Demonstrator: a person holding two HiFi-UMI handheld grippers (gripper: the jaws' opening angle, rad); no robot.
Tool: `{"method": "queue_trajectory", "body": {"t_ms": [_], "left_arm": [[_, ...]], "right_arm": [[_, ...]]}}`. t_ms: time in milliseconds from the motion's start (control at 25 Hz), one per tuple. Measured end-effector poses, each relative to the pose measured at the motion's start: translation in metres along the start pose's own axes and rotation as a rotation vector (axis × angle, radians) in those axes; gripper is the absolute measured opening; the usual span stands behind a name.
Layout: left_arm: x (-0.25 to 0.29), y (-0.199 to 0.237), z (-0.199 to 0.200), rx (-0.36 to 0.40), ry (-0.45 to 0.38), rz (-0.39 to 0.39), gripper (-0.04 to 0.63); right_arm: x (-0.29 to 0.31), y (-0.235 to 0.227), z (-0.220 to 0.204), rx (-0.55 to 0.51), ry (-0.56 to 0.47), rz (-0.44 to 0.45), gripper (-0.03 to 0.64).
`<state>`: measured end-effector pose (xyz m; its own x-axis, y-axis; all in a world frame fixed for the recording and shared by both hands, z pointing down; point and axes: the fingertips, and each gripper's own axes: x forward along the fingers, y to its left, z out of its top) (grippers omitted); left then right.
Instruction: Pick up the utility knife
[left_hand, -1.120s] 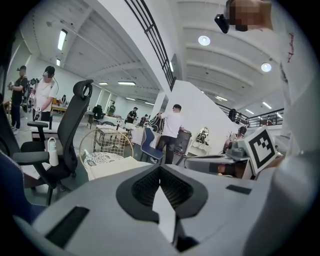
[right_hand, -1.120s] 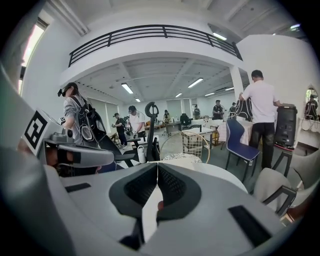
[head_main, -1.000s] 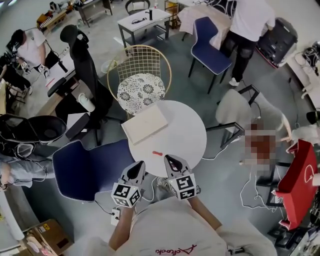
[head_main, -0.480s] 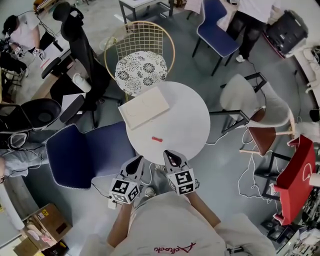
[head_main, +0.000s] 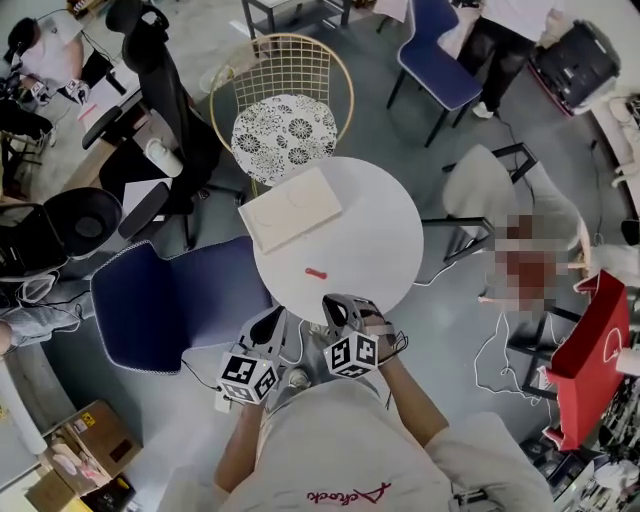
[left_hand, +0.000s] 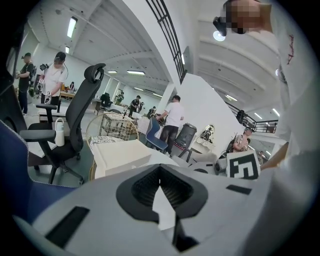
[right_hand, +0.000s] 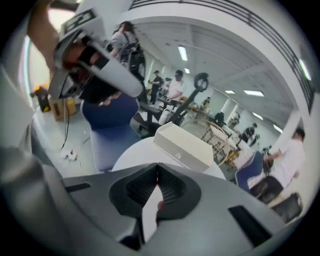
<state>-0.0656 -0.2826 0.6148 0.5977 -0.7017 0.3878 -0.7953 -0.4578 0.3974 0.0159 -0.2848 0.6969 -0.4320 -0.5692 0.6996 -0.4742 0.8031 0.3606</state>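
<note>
just short of the utility knife (head_main: 316, 272), my right gripper (head_main: 338, 301) has rolled and sunk, jaws shut and empty, as on the left gripper (head_main: 270, 320); opening comes next

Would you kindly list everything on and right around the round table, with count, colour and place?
knife: one, red, on the table, ahead of the grippers
box: one, cream, flat on the table's far left
table: one, white, centre
wire chair: one, gold, beyond the table
blue chair: one, blue, left of the table
pale chair: one, beige, right of the table
left gripper: one, grey, shut, short of the table's near edge
right gripper: one, grey, shut, empty, at the near edge
</note>
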Motion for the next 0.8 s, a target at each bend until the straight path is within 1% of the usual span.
{"method": "queue_trajectory", "body": {"t_ms": [80, 120, 160, 200, 400, 600, 640, 680, 720, 800], "left_arm": [[-0.003, 0.002, -0.001, -0.003, -0.001, 0.007, 0.012], [-0.006, 0.002, -0.002, -0.006, -0.001, 0.012, 0.012], [-0.008, 0.003, -0.003, -0.009, -0.001, 0.017, 0.012], [-0.010, 0.003, -0.004, -0.012, -0.002, 0.022, 0.012], [-0.018, 0.010, -0.004, -0.025, -0.007, 0.038, 0.012], [-0.018, 0.013, -0.001, -0.029, -0.015, 0.035, 0.012], [-0.017, 0.013, -0.001, -0.029, -0.016, 0.034, 0.012], [-0.017, 0.014, -0.001, -0.031, -0.016, 0.033, 0.012], [-0.017, 0.014, -0.002, -0.033, -0.015, 0.033, 0.012], [-0.017, 0.014, -0.004, -0.037, -0.012, 0.033, 0.012]], "right_arm": [[0.008, 0.011, -0.007, -0.180, 0.034, 0.019, 0.017], [0.011, 0.017, -0.011, -0.249, 0.049, 0.031, 0.017], [0.014, 0.023, -0.014, -0.292, 0.059, 0.045, 0.017], [0.015, 0.028, -0.017, -0.307, 0.064, 0.060, 0.017], [0.023, 0.039, -0.019, -0.233, 0.075, 0.108, 0.017], [0.031, 0.037, -0.017, -0.107, 0.073, 0.144, 0.021], [0.033, 0.036, -0.017, -0.090, 0.073, 0.153, 0.041], [0.035, 0.036, -0.017, -0.080, 0.077, 0.163, 0.141], [0.036, 0.036, -0.018, -0.075, 0.084, 0.174, 0.160], [0.039, 0.038, -0.023, -0.073, 0.105, 0.192, 0.165]]}}
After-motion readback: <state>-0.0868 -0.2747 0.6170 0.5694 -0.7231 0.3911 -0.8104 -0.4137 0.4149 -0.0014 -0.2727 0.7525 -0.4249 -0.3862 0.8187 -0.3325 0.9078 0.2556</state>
